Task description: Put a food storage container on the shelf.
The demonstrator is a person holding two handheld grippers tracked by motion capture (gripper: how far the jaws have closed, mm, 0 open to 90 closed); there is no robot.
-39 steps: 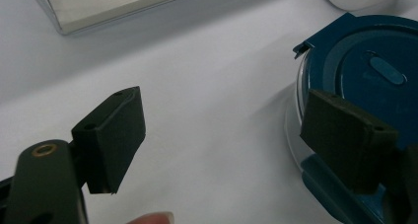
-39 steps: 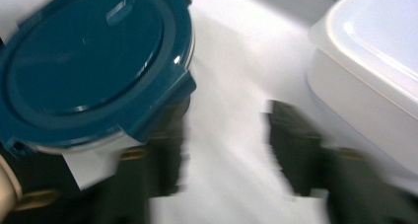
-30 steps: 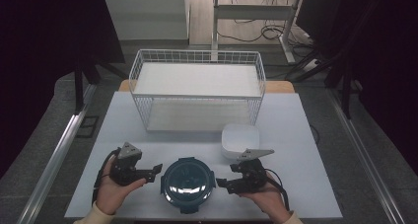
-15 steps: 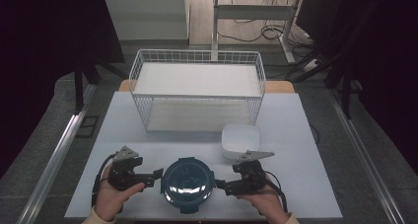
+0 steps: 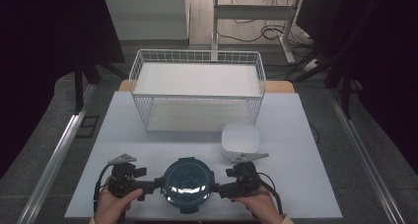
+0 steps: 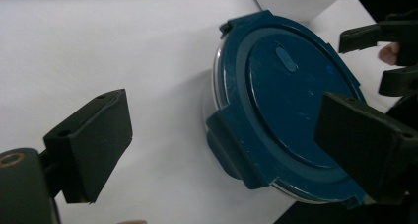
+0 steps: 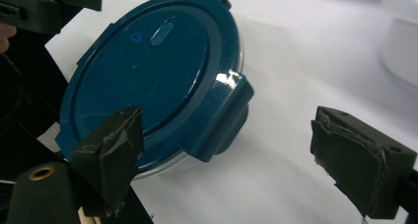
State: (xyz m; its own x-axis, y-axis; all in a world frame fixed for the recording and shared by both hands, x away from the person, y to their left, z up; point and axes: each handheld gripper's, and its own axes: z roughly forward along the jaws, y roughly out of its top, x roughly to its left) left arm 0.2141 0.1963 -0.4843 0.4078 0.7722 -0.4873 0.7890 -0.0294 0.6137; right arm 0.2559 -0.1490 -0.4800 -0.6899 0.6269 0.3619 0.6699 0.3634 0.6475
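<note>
btwn left tool [image 5: 156, 185] & right tool [image 5: 218, 188]: blue container [image 5: 187, 184], both agape.

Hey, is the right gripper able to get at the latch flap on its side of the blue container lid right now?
Probably yes. The right gripper is open, and the latch flap sits uncovered between its jaws, with bare table around it.

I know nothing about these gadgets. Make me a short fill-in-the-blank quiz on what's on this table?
1. The round container between the two grippers has a dark ___ lid.
2. The left gripper has its jaws ___.
3. Behind the container stands a white wire ___.
4. The smaller white container sits nearer the ___ gripper.

Missing words: blue; open; basket; right
</note>
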